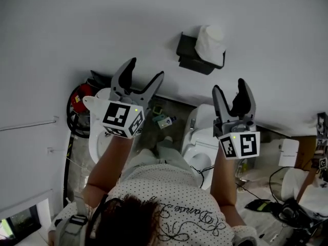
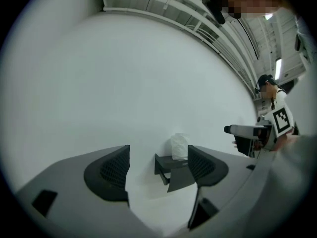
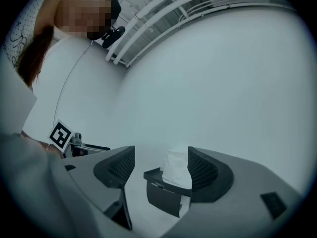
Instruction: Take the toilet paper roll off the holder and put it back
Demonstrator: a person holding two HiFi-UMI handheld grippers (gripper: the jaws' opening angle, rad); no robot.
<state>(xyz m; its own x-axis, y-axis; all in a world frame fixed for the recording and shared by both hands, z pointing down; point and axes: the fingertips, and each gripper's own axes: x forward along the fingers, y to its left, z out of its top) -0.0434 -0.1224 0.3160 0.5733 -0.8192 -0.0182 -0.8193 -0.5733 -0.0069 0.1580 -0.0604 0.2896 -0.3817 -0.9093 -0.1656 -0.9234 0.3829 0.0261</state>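
left claw (image 1: pixel 145 68) and right claw (image 1: pixel 229 86) gape empty — soft white roll (image 1: pixel 210 42) on boxy black holder (image 1: pixel 188 56)

My left gripper (image 1: pixel 146 68) and right gripper (image 1: pixel 229 85) are grey two-pronged bodies with black pads (image 2: pixel 113 170) textured like mesh. At the 6 o'clock end of each sits a white cube printed with black square markers, the left cube (image 1: pixel 123 119) and the right cube (image 1: pixel 240 145), each with a tiny green light near 12 o'clock. My shirt (image 1: pixel 174 204) is white with small dark dots and looping dark script.
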